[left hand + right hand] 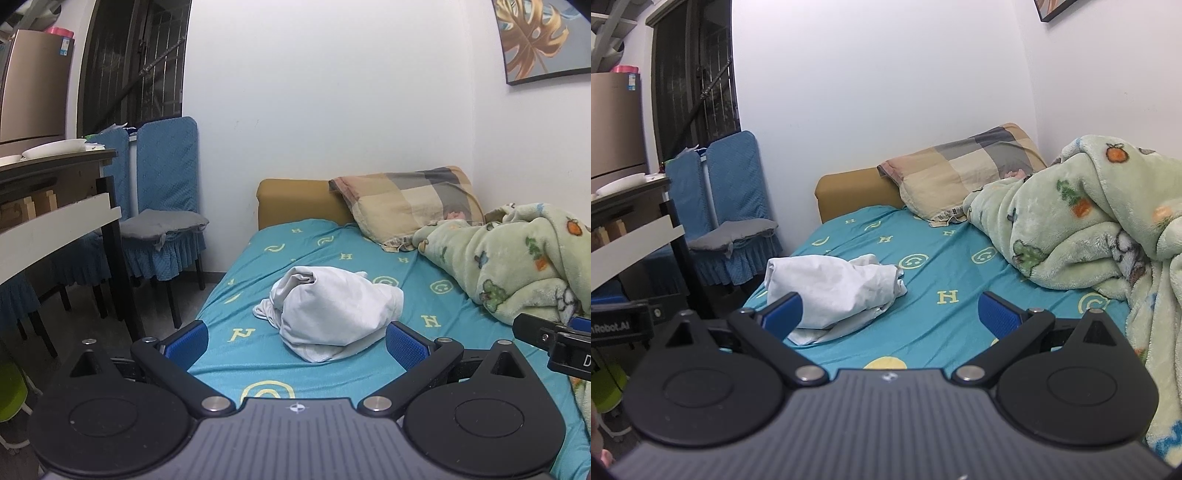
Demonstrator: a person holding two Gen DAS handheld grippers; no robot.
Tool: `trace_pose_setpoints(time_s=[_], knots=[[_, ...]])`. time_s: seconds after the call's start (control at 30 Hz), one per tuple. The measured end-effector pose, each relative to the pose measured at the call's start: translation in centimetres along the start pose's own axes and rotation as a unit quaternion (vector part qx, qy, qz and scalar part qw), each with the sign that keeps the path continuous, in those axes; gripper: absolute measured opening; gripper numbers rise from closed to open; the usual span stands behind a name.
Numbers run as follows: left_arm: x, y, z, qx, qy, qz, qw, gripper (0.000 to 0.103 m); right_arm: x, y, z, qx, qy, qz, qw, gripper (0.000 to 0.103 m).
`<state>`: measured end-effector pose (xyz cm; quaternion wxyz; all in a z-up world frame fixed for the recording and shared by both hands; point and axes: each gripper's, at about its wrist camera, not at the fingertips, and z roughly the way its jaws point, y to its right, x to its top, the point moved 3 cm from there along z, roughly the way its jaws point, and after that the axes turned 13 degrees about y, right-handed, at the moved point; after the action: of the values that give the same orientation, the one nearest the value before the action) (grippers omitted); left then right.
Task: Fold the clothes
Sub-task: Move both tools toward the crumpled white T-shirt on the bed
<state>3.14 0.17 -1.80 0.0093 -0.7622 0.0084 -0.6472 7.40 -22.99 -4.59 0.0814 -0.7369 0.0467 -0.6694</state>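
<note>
A crumpled white garment (332,314) lies in a heap on the teal bedsheet (325,243). My left gripper (295,341) hovers just short of it, jaws wide open with nothing between the blue pads. In the right wrist view the same white garment (834,291) lies left of centre on the bedsheet (945,266). My right gripper (890,314) is open and empty, its left fingertip in front of the heap's near edge. A part of the right gripper (554,343) shows at the right edge of the left wrist view.
A green fleece blanket (1089,236) is piled along the bed's right side, with a checked pillow (410,203) at the head against the wall. Blue-covered chairs (162,206) and a table (55,177) with dishes stand left of the bed.
</note>
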Motion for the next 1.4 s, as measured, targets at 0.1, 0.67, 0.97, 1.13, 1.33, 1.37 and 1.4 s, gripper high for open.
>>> trace_pose_setpoints(time_s=[0.1, 0.67, 0.97, 1.13, 1.33, 1.37, 1.4], knots=[[0.0, 0.0, 0.1, 0.0, -0.002, -0.001, 1.0, 0.103, -0.2, -0.4, -0.2, -0.001, 0.001, -0.002, 1.0, 0.103], [0.2, -0.1, -0.3, 0.003, 0.015, -0.004, 0.9999, 0.103, -0.3, -0.4, -0.1, -0.004, -0.005, -0.008, 1.0, 0.103], [0.7, -0.9, -0.7, 0.002, 0.032, -0.026, 0.9992, 0.103, -0.1, 0.1, -0.2, -0.013, -0.001, 0.003, 1.0, 0.103], [3.2, -0.4, -0.9, 0.023, 0.082, 0.0, 0.9964, 0.103, 0.3, 0.7, -0.7, -0.015, 0.012, 0.037, 0.999, 0.103], [7.4, -1.8, 1.3, 0.016, 0.104, -0.04, 0.9936, 0.103, 1.3, -0.3, 1.2, 0.02, 0.021, 0.02, 0.999, 0.098], [7.3, -2.3, 2.0, 0.019, 0.097, -0.051, 0.9938, 0.103, 1.5, -0.7, 2.0, 0.029, 0.019, 0.013, 0.999, 0.088], [7.0, -2.8, 2.7, 0.02, 0.09, -0.063, 0.9938, 0.103, 1.8, -1.1, 3.0, 0.038, 0.014, 0.009, 0.999, 0.082]])
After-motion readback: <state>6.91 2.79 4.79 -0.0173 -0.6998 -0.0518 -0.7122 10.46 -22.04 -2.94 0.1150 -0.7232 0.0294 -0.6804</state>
